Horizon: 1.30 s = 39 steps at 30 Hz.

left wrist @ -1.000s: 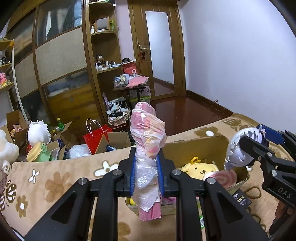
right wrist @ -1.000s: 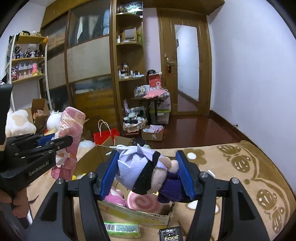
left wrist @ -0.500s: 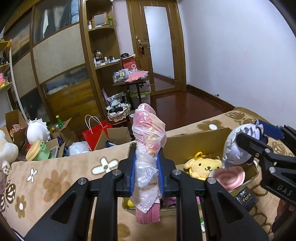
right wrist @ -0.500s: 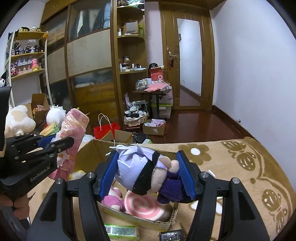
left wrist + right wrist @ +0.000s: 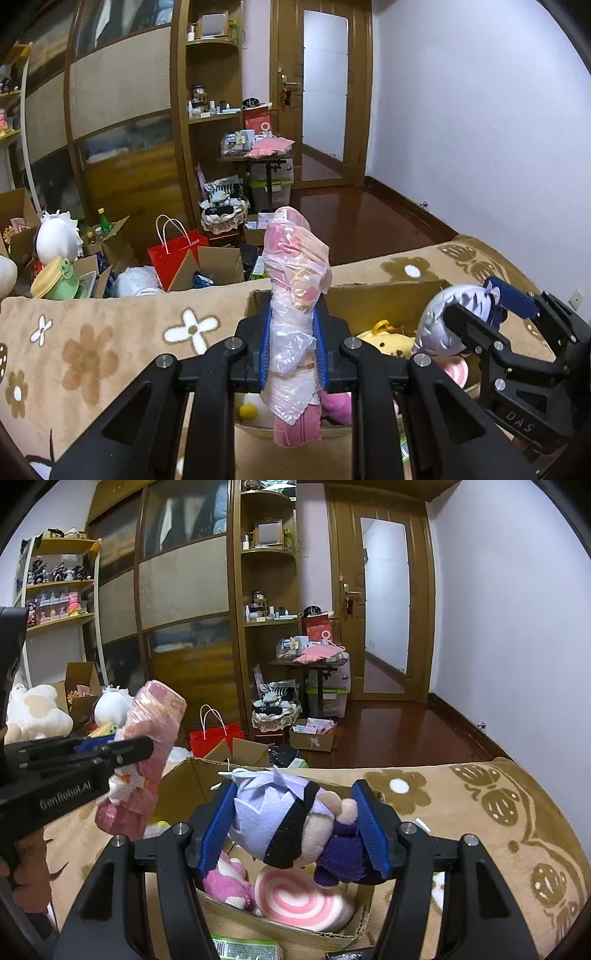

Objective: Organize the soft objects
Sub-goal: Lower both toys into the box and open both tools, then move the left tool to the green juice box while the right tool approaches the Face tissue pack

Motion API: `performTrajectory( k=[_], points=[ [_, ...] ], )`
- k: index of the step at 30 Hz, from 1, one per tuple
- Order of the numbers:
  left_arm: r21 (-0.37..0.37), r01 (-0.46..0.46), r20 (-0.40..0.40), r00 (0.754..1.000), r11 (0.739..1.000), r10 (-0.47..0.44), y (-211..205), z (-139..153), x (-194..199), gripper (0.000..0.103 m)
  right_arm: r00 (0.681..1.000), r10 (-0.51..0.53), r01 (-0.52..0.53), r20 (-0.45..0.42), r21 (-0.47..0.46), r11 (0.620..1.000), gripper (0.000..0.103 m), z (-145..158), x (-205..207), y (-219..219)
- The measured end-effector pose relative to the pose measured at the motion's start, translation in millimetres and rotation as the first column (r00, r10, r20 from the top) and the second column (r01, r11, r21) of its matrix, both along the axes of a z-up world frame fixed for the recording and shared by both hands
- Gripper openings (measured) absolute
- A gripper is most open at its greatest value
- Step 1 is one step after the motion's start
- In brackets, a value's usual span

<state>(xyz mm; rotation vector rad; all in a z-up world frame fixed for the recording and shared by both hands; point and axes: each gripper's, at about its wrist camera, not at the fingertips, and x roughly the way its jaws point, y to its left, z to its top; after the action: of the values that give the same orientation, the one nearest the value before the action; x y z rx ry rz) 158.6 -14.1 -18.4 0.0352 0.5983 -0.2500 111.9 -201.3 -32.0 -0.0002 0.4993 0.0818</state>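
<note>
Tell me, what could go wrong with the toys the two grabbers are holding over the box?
1. The pink roll in crinkly clear plastic is pinched only by the left gripper; the slick wrap might slide out.
2. The silver-haired plush doll in the right gripper hangs near the cardboard box's edge; dropped now, it could tumble outside.
3. The box already looks full, so toys may pile over the pink swirl cushion.

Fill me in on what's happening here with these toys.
A person holds a gripper in each hand above a cardboard box on a flowered blanket. The left gripper is shut on a pink roll wrapped in clear plastic. The right gripper is clamped on a plush doll with pale purple hair, held over the box. Already in the box are a yellow plush, a pink plush and a pink swirl cushion.
</note>
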Motion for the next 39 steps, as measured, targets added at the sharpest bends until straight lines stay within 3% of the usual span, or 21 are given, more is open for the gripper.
performTrajectory(
  k=[11,16,25,29,39],
  points=[
    [-0.025,0.015,-0.049,0.999,1.0,-0.016,-1,-12,10,0.019,1.0,-0.005,0.005,-0.004,0.015,1.0,0.069,-7,2,-1],
    [0.006,0.013,-0.083,0.997,1.0,-0.013,-5,-23,14,0.021,1.0,0.008,-0.007,-0.023,0.06,0.998,0.074,-12,5,-4],
    [0.009,-0.004,-0.157,0.988,1.0,0.005,3,-32,19,0.024,0.997,0.033,-0.031,-0.064,0.034,0.999,0.078,-15,5,2],
    [0.005,-0.021,-0.182,0.983,1.0,0.022,8,-32,19,0.035,0.998,0.025,-0.023,-0.06,0.041,0.999,0.091,-12,2,1],
    [0.043,-0.04,-0.153,0.987,0.998,0.047,14,-13,-7,0.056,0.997,-0.016,0.021,-0.076,0.06,0.998,0.098,4,-18,-9]
  ],
)
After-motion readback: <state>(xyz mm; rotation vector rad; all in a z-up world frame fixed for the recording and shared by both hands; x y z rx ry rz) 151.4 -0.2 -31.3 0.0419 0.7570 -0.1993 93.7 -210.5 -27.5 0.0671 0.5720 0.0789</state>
